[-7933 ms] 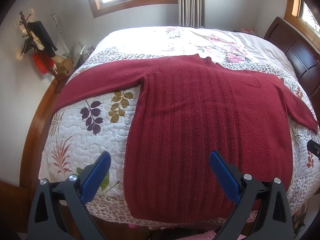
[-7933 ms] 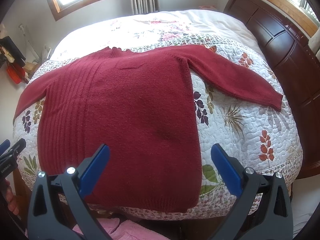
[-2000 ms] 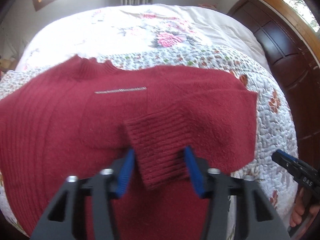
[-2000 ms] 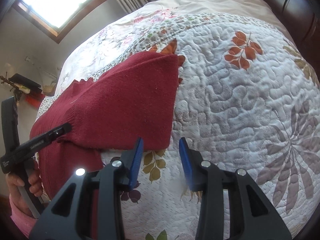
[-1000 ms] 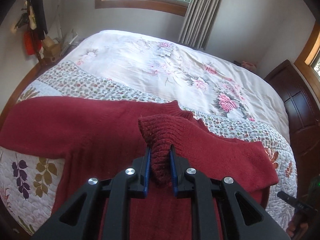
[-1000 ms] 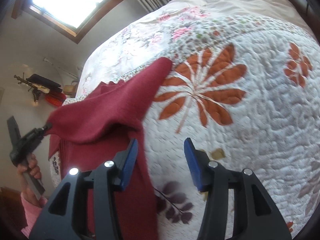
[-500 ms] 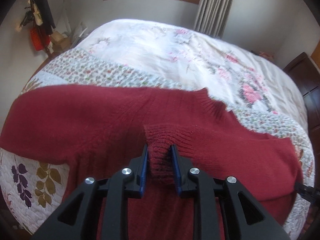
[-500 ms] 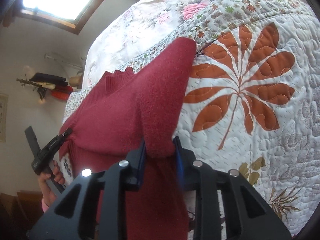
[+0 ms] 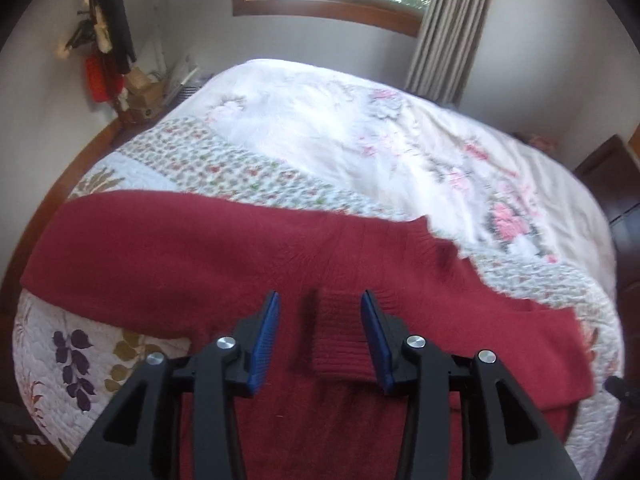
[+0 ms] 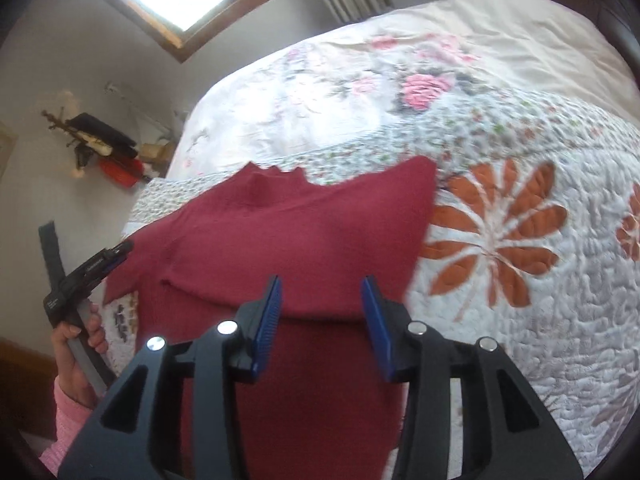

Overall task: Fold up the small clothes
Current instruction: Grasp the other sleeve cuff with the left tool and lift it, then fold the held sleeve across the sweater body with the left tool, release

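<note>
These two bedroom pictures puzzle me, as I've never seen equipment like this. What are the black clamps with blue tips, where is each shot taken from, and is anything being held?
No robot here: a person holds a hand-operated gripper in each hand, each with a wide-angle camera looking along its two blue-padded fingers. One picture is from the left gripper, the other from the right gripper. On the quilted bed lies a dark red sweater, its right sleeve folded across the chest, cuff lying between the left gripper's fingers. Both grippers are open and hold nothing. The right view also shows the person's hand on the left gripper's handle.
</note>
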### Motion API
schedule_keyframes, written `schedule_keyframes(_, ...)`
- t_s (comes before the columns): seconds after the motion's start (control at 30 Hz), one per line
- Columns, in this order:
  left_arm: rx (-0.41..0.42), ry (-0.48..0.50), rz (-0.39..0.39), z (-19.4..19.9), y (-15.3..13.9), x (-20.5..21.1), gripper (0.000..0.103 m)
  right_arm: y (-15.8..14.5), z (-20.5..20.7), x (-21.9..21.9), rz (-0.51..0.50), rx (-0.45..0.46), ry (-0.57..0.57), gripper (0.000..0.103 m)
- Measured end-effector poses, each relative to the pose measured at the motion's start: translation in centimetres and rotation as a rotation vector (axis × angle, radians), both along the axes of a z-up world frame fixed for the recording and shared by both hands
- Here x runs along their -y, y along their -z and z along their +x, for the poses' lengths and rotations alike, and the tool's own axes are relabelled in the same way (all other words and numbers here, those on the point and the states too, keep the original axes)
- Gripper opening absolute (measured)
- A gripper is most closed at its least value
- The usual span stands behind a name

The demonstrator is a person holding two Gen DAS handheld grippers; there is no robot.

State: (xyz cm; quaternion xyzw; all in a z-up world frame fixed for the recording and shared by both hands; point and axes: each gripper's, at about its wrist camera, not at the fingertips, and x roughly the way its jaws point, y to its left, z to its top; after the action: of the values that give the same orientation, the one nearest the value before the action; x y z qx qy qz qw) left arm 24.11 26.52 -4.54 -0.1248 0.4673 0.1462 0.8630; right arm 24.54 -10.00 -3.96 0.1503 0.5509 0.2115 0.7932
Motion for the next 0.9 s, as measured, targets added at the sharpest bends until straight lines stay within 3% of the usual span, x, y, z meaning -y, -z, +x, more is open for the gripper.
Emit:
schedule_keyframes(0.13,-0.051,0.095,-0.071,1.5,1.3,2.0,0.043,1.8,0.9,-3.2,-0.063,-0.047,-0.036,0.044)
schedule_keyframes(0.3,-0.187,0.117,-0.110,2.5,6.9,2.2,0.044,5.7,1.0,-4.0,-0.135,-0.138,-0.007,0.042)
schedule_keyframes(0.4,-0.163,0.138,-0.102,2.0,8.1,2.2,0.047,6.6,0.6,-4.1,-0.139,-0.120,0.003,0.043)
schedule_keyframes(0.57,-0.163,0.172,-0.088,2.0,7.6,2.3,0.047,5.8,0.4,-4.7,-0.197,-0.132,0.033,0.043)
schedule_keyframes(0.63,-0.168,0.172,-0.076,1.3,6.3,1.7,0.048,4.0,0.1,-5.8,-0.241,-0.091,0.042,0.054)
schedule_keyframes(0.67,-0.160,0.171,-0.065,0.7,5.5,1.2,0.057,2.9,-0.3,-6.4,-0.253,-0.056,0.040,0.069)
schedule_keyframes(0.7,-0.148,0.169,-0.053,0.1,4.6,0.5,0.062,1.9,-0.7,-7.1,-0.266,-0.017,0.030,0.078)
schedule_keyframes(0.77,-0.107,0.139,-0.035,-1.9,2.7,-2.0,0.076,0.1,-1.6,-9.3,-0.295,0.054,-0.016,0.080)
schedule_keyframes(0.9,-0.084,0.003,-0.083,-6.0,1.0,-10.1,0.077,-0.6,-2.1,-13.6,-0.295,0.071,-0.098,0.083)
